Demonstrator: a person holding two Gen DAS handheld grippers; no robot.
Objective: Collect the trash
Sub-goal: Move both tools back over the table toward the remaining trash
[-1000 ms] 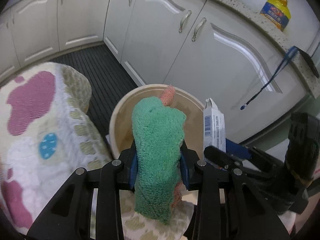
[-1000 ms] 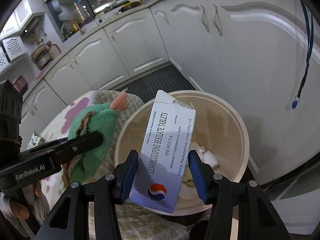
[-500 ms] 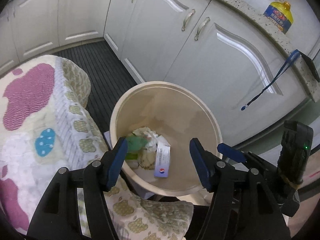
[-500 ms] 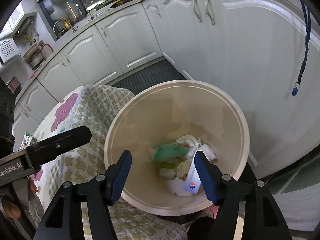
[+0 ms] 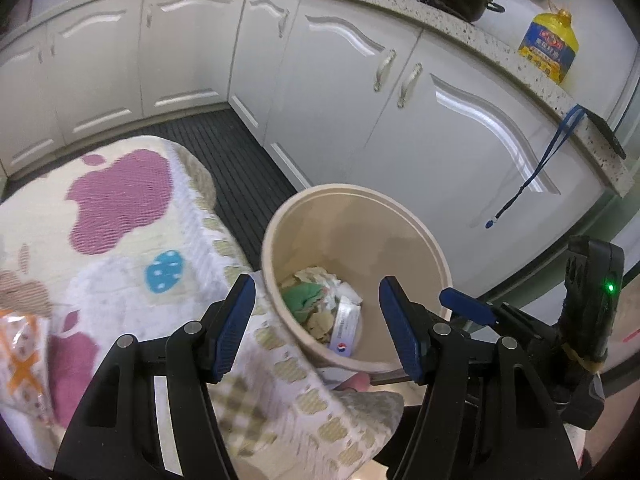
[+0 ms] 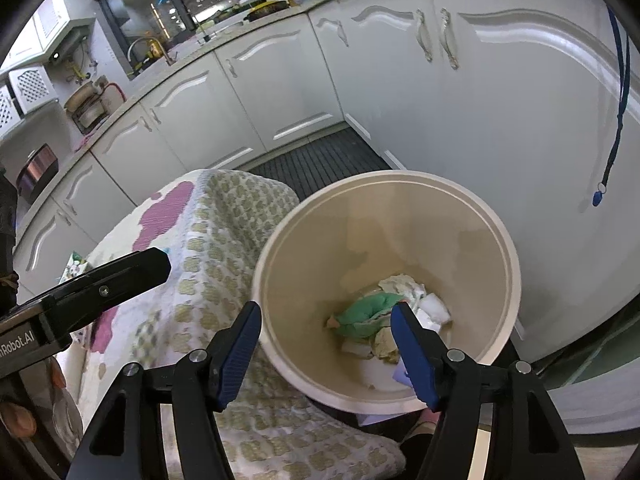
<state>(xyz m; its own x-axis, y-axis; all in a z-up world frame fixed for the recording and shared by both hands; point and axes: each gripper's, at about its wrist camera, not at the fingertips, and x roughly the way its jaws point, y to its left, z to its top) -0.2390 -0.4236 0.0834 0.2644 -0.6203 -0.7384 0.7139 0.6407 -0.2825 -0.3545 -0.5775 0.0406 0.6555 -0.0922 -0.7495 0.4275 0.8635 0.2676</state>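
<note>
Left wrist view: the left tongs (image 5: 316, 328) are spread wide and hold nothing, above the near rim of the bin (image 5: 424, 236). Right wrist view: the right tongs (image 6: 326, 350) are likewise released and empty over the same bin (image 6: 508, 248). Inside, at the bottom, lie a green cloth (image 6: 366, 312), crumpled white paper (image 6: 404, 286) and a small box (image 5: 345, 330). Just beside the bin on its left, a patterned cloth (image 5: 120, 216) covers the bench. Beyond stand white cabinets (image 5: 336, 80); a yellow oil bottle (image 5: 549, 50) sits on the counter.
</note>
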